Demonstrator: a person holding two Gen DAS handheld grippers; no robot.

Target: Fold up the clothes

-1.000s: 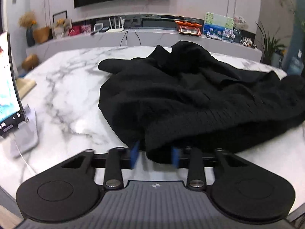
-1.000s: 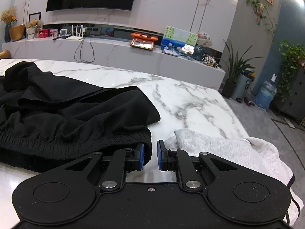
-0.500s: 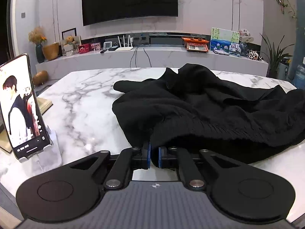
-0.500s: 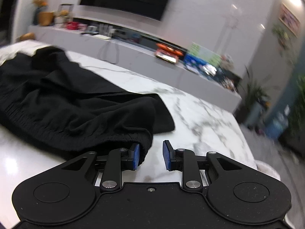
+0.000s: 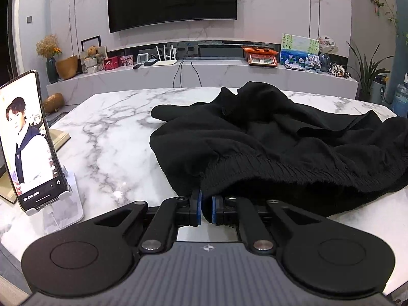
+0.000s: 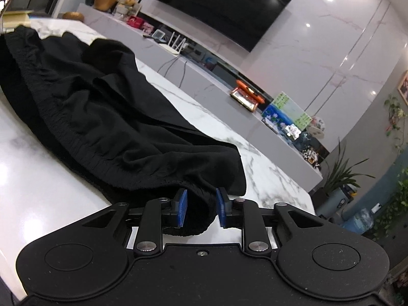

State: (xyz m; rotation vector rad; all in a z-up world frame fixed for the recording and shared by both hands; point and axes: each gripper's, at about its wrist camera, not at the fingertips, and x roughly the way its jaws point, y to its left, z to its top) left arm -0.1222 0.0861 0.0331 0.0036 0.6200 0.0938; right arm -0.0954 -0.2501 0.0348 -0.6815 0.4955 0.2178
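A pair of black shorts [image 5: 267,148] with a ribbed elastic waistband lies crumpled on the white marble table [image 5: 107,137]. My left gripper [image 5: 206,207] is shut on the waistband's left end at the near table edge. In the right wrist view the shorts [image 6: 107,117] stretch away to the left. My right gripper [image 6: 200,210] stands open with the waistband's right end between its blue pads [image 6: 181,210], not pinched.
A phone [image 5: 24,142] on a clear stand plays a video at the table's left edge, with a book behind it. A low marble TV console [image 5: 204,74] with small items and a wall TV stand beyond the table. Plants and a water bottle [image 6: 359,220] stand on the right.
My left gripper closed on the waistband and rose a little. My right gripper opened, swung left and tilted, and slid around the waistband's right end. The grey cloth left its view.
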